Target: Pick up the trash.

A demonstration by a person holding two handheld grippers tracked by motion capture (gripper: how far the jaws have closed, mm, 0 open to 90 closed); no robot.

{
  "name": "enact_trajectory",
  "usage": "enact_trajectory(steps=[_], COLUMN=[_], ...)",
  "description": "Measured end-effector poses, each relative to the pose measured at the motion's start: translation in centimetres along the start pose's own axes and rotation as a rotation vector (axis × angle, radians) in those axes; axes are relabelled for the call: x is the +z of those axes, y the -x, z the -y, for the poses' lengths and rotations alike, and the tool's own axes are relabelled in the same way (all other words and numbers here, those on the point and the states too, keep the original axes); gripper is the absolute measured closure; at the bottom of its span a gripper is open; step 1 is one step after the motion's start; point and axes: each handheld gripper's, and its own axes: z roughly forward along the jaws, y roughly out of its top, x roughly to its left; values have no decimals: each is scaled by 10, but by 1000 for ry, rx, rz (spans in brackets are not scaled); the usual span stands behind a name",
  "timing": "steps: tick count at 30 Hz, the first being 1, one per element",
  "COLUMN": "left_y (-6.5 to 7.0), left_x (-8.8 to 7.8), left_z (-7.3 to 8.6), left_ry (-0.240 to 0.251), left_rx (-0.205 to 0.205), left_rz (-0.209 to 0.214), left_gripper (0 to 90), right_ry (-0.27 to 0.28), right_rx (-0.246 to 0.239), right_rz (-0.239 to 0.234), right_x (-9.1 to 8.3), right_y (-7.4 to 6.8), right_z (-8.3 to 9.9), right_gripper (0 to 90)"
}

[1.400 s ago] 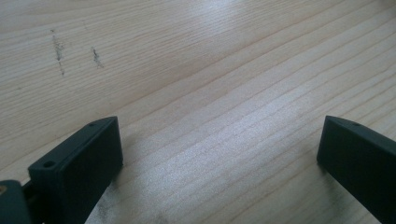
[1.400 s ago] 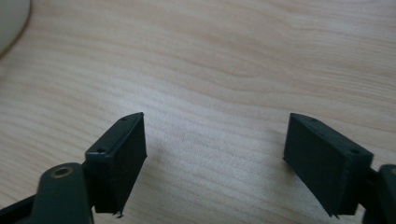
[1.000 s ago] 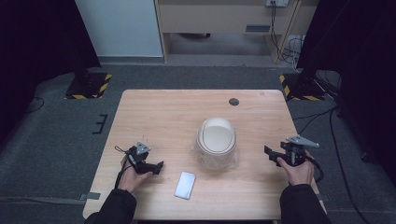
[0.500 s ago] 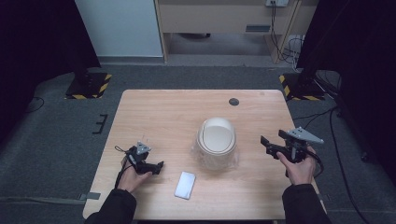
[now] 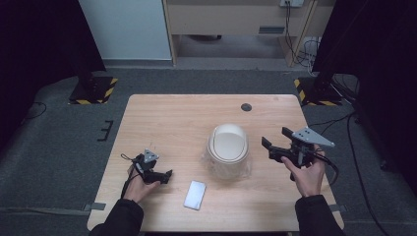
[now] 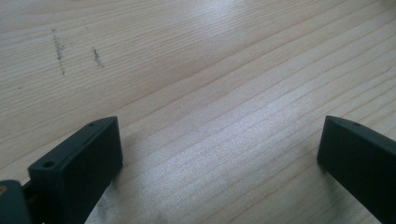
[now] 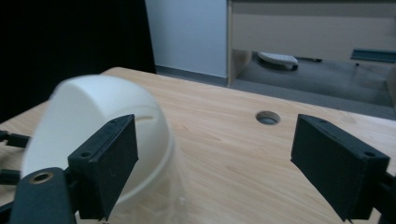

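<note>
Cream domed container (image 5: 228, 143) sits upright mid-table, beside white card (image 5: 195, 194).

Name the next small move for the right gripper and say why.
Probably ease the right gripper a little further toward the white domed container. Its jaws stand wide open and point at the container, with bare table between them in the high view. The left gripper rests open by the small white card.

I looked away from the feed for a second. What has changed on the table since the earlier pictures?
The right gripper has moved left, closer to the cream dome-shaped container, its jaws open and not yet touching it. The left gripper stayed on the table, jaws open. The container and the small white card lie as before.
</note>
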Motion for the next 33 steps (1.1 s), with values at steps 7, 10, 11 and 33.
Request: enact_trajectory(steps=[7, 10, 11, 33], left_y=[0, 0, 0, 0], left_x=[0, 0, 0, 0], left_z=[0, 0, 0, 0], left_ry=[1, 1, 1, 0], left_rx=[-2, -2, -2, -4], left_rz=[0, 0, 0, -3], left_gripper=[0, 0, 0, 0], right_ry=[31, 37, 37, -115], right_rx=[-15, -27, -31, -137], right_rz=[-44, -59, -61, -47], right_x=[6, 9, 11, 44], right_y=[-21, -31, -34, -62], right_z=[-11, -14, -14, 14], right_gripper=[115, 109, 107, 132])
